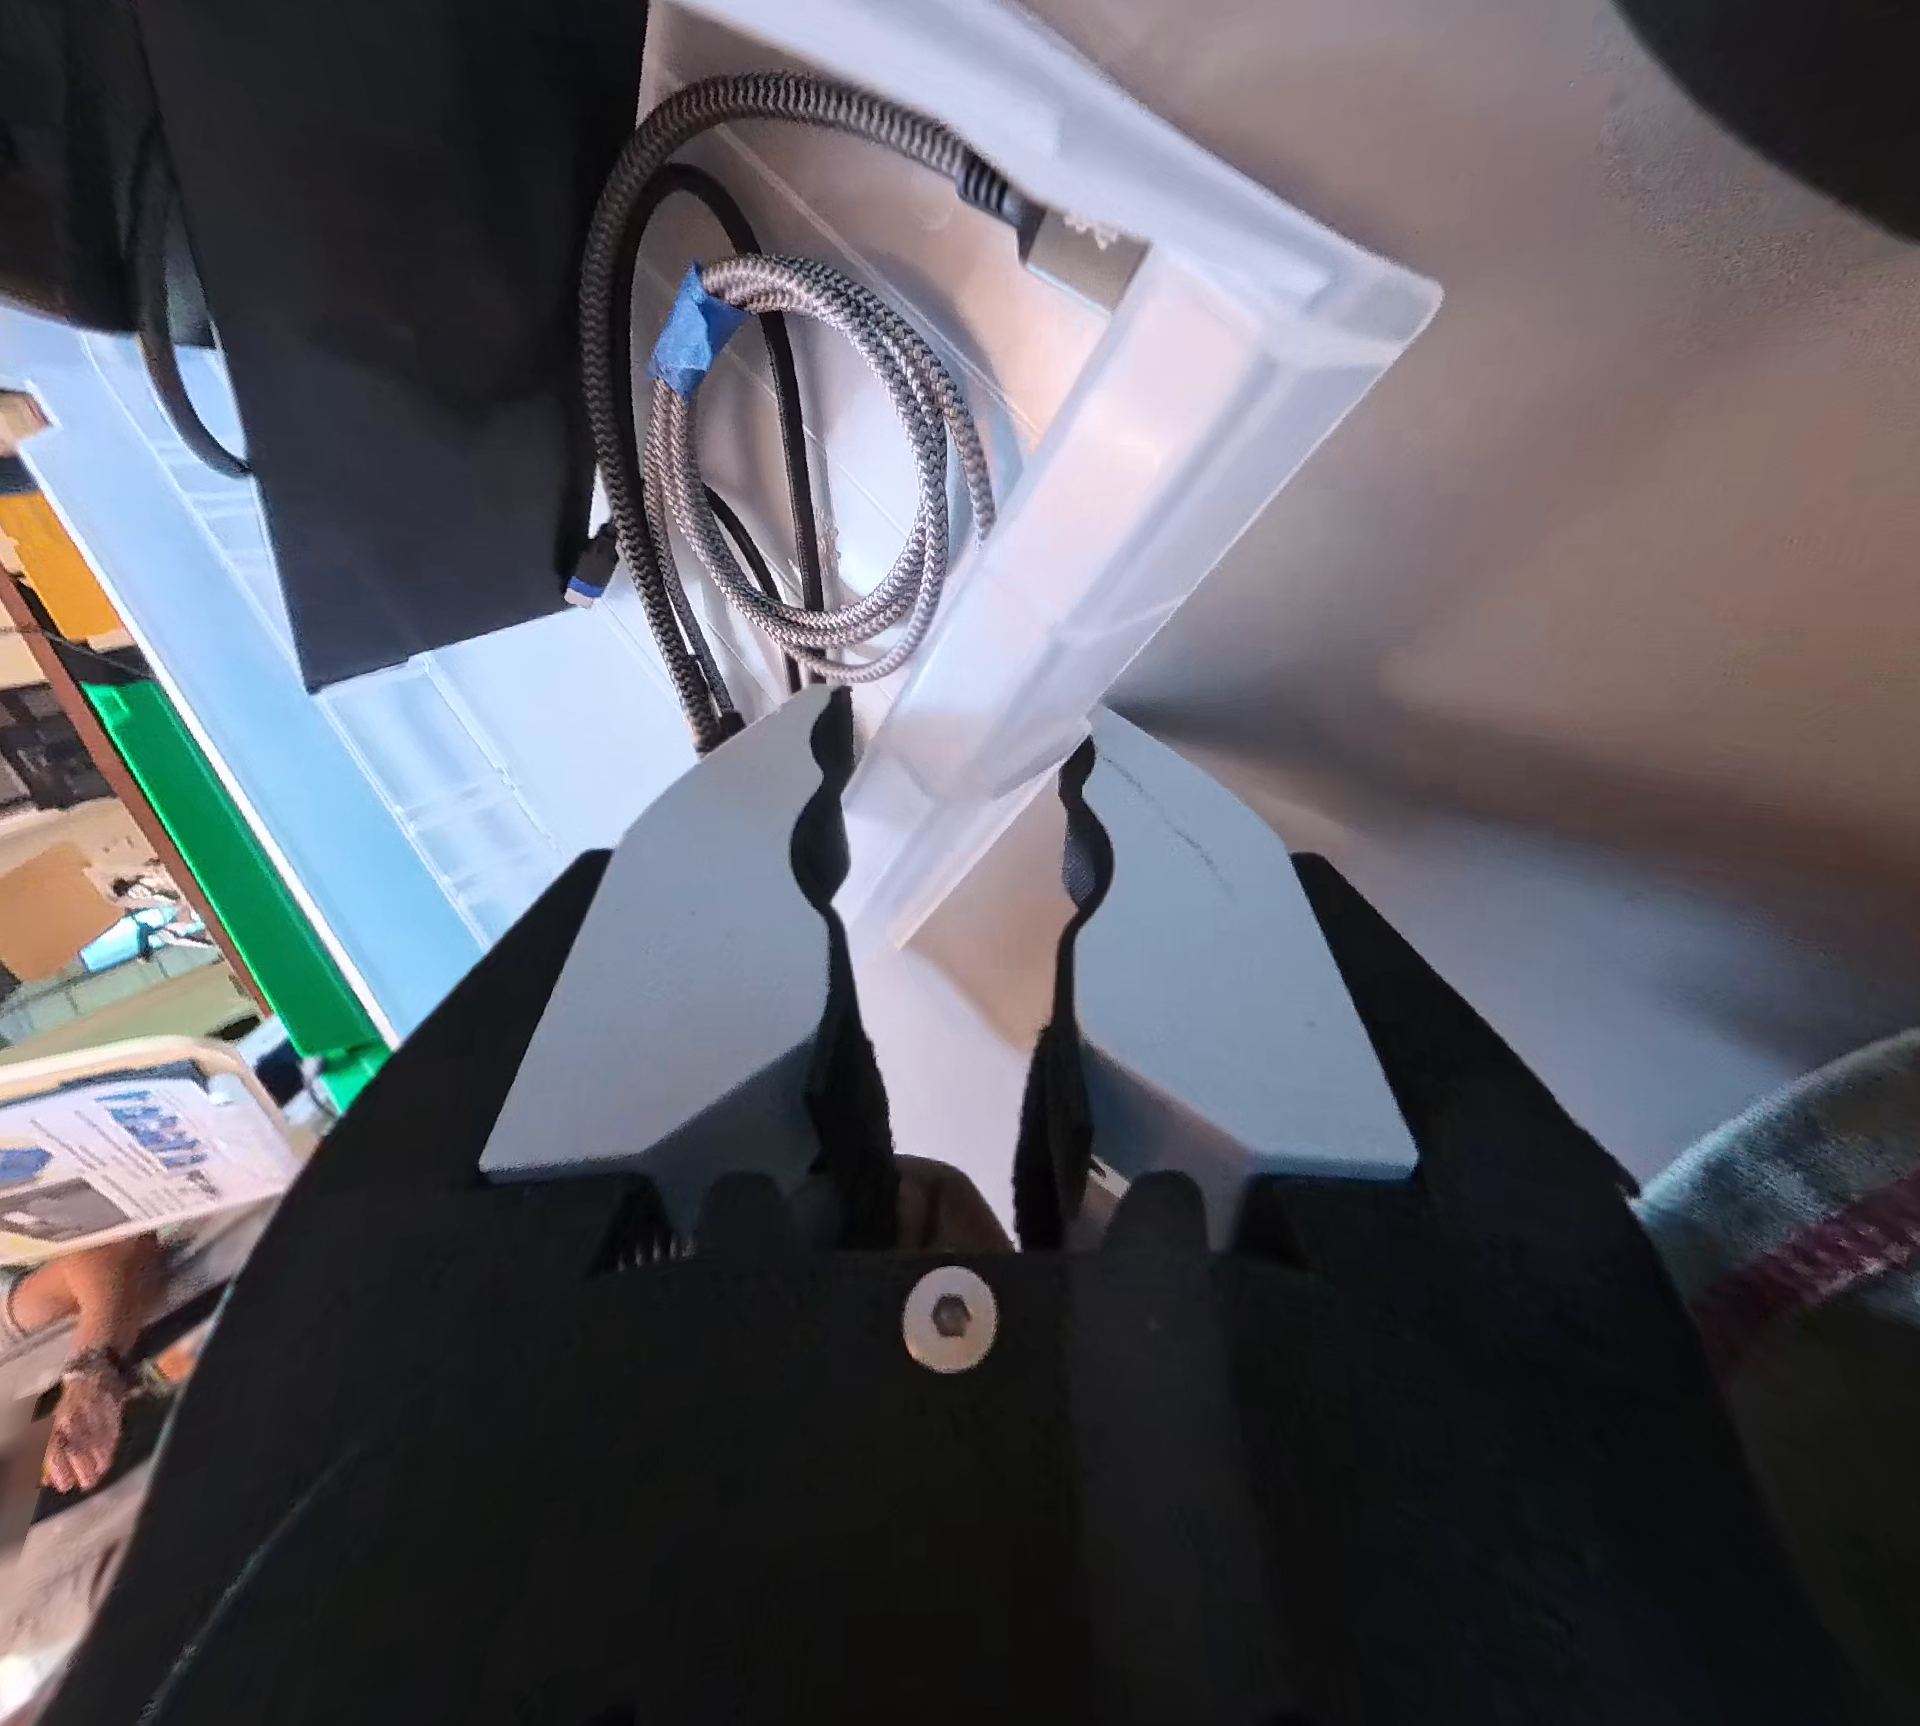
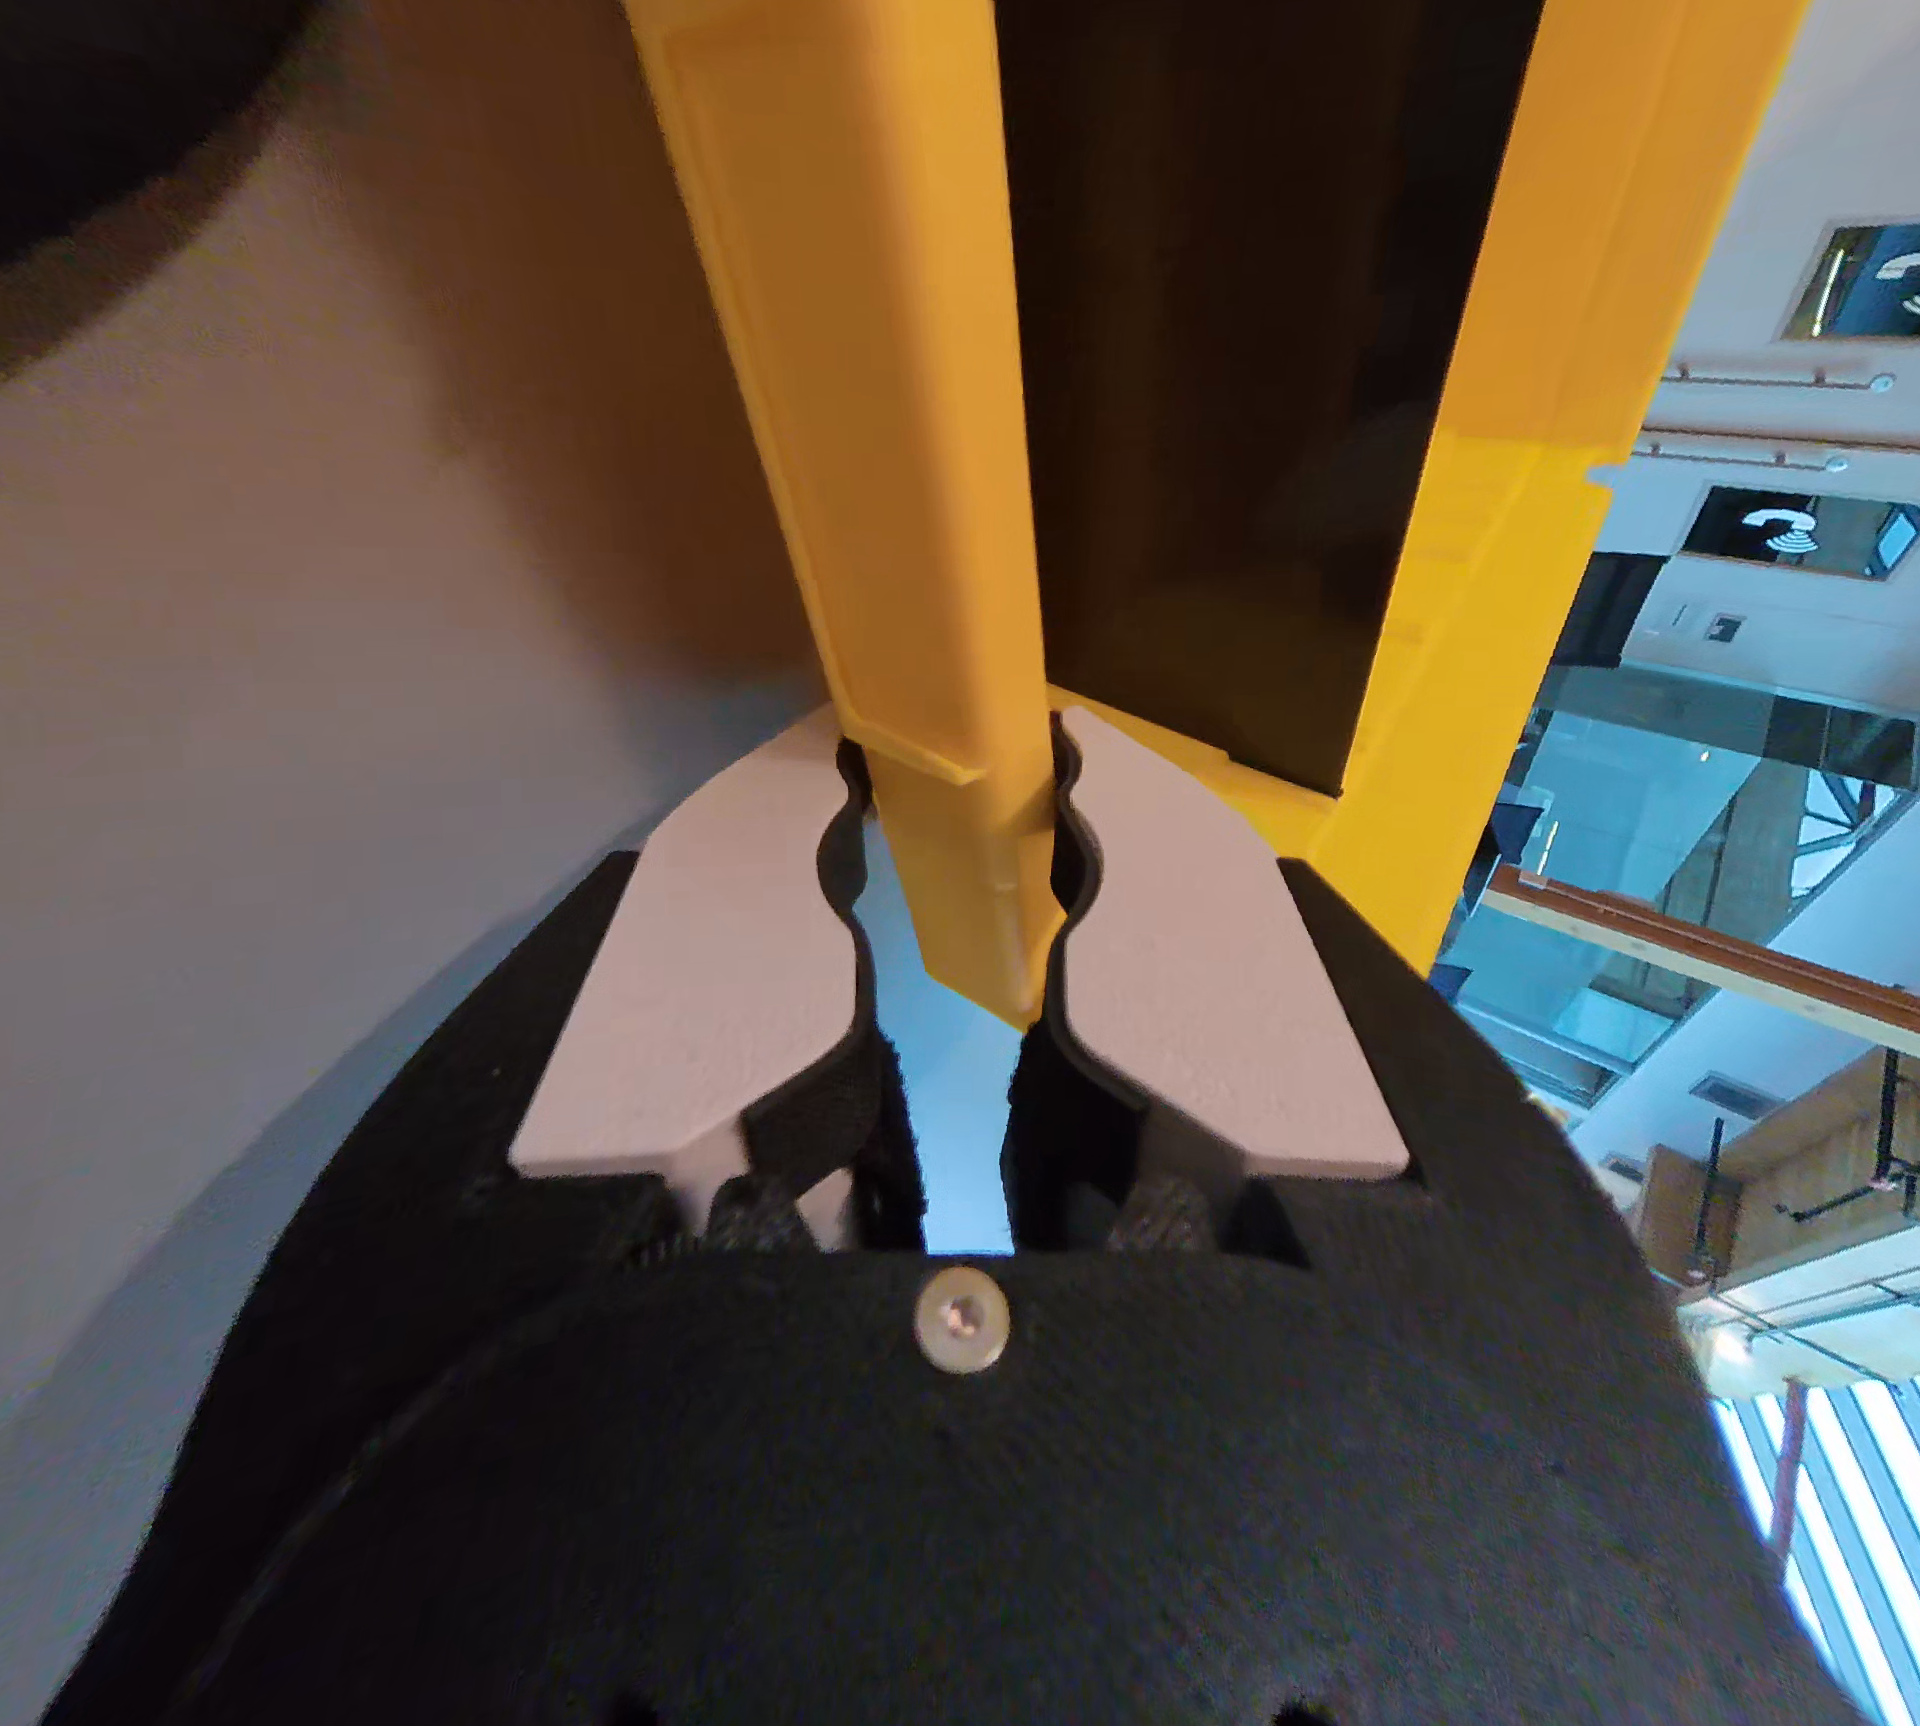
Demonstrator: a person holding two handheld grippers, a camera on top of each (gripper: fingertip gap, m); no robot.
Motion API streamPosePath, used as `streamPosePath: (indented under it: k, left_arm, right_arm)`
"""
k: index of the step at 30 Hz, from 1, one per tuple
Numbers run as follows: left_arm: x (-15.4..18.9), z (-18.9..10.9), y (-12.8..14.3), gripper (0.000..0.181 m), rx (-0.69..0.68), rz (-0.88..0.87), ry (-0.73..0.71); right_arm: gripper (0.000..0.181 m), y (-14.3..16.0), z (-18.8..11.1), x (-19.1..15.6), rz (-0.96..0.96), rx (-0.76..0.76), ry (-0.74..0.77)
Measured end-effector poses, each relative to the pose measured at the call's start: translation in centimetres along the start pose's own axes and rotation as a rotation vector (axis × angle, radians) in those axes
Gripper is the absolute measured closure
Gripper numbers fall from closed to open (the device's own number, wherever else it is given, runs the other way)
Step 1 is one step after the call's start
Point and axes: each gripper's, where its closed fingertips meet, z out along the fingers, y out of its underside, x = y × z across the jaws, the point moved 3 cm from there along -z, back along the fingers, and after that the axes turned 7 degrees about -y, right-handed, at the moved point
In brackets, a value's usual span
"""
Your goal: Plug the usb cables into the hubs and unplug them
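Closest to my left wrist camera, my left gripper is straddling the wall of one translucent plastic bin, its two grey fingers sitting either side of that wall and clamping it. Inside this bin I am seeing one grey braided usb cable coiled up, bound by one strip of blue tape, with its metal plug lying in the far corner. One thinner black cable is looping beside it, and one large black box is filling the bin's left part. Whether a hub is among these I cannot tell.

Nearest in my right wrist view, my right gripper is pinching the wall of one yellow bin, with both fingers pressing on it from either side. One dark panel is standing inside that bin. No cable is showing in this view.
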Motion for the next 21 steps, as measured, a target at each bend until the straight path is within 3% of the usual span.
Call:
streamPosePath:
  k: [12, 21]
  left_arm:
    - [1.0, -1.3, 4.4, 0.14, -0.105, -0.105, 0.045]
    - [1.8, -2.2, 6.2, 0.138, -0.162, -0.183, 0.061]
  right_arm:
    - [0.149, 3.6, -0.4, -0.3, 0.027, -0.036, 0.006]
    - [0.148, 5.5, -1.0, -0.7, 0.03, -0.052, 0.014]
